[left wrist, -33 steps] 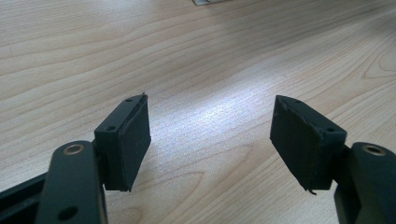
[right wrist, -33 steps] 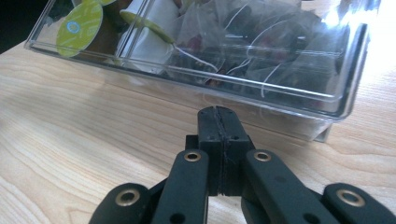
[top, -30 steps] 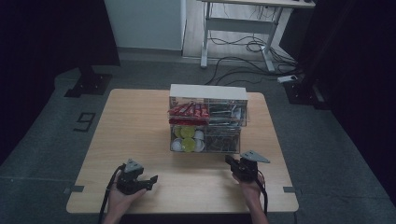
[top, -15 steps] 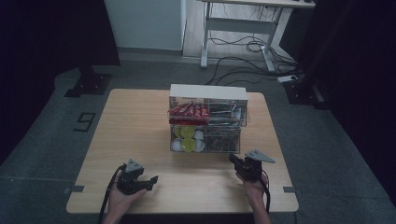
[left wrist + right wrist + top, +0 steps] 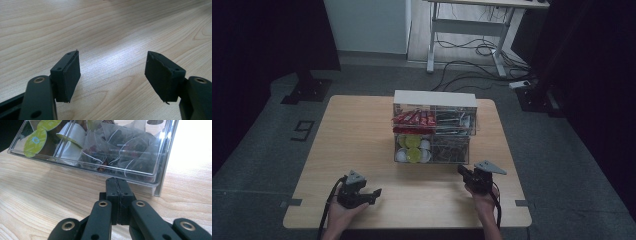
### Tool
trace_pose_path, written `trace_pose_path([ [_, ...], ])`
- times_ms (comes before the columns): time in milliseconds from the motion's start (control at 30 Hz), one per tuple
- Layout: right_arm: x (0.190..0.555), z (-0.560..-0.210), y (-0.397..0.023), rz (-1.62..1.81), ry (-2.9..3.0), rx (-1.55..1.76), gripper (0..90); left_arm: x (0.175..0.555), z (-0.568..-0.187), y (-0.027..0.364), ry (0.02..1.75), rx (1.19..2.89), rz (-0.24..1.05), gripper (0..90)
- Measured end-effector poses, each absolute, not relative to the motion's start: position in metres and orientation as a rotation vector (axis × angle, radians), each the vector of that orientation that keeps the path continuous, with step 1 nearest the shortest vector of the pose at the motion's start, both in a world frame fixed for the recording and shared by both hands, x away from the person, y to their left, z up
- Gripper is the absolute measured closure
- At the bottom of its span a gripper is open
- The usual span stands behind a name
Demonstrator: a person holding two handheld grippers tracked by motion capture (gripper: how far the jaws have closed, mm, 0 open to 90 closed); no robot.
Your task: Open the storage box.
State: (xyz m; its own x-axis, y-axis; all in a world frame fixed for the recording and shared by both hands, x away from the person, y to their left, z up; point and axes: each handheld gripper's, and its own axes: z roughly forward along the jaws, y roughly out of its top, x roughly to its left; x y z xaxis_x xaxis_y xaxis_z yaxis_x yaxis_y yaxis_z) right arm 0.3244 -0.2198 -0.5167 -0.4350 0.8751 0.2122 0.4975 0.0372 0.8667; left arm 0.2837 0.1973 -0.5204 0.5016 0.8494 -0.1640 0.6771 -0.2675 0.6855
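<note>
Your right claw [image 5: 117, 185] is pressed together with nothing in it, its tip just short of the organizer's [image 5: 160, 178] lower front edge. The organizer [image 5: 434, 99] stands on the tabletop [image 5: 357, 135] a little beyond the middle, a clear plastic box with a white top and two tiers split into compartments. In the high view the upper tier holds red packets [image 5: 412, 118] on the left. The lower tier holds round pods [image 5: 35, 140] with green and white lids on the left and mesh tea bags [image 5: 120, 147] with dark contents and thin white strings on the right, straight ahead of your right claw. Your left claw [image 5: 112, 75] stands apart, empty, low over bare wood near the front edge, well apart from the organizer.
</note>
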Motion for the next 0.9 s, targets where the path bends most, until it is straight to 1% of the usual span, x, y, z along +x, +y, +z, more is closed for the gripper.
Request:
trace_pose_path([
  [467,0.323,-0.512,-0.218,1.38,1.943,1.371,89.1,0.284,-0.518,0.2,1.251,2.021,0.313,28.7],
  [900,0.321,-0.499,-0.216,1.412,1.915,1.337,89.1,0.282,-0.517,0.2,1.248,2.018,0.316,28.7],
])
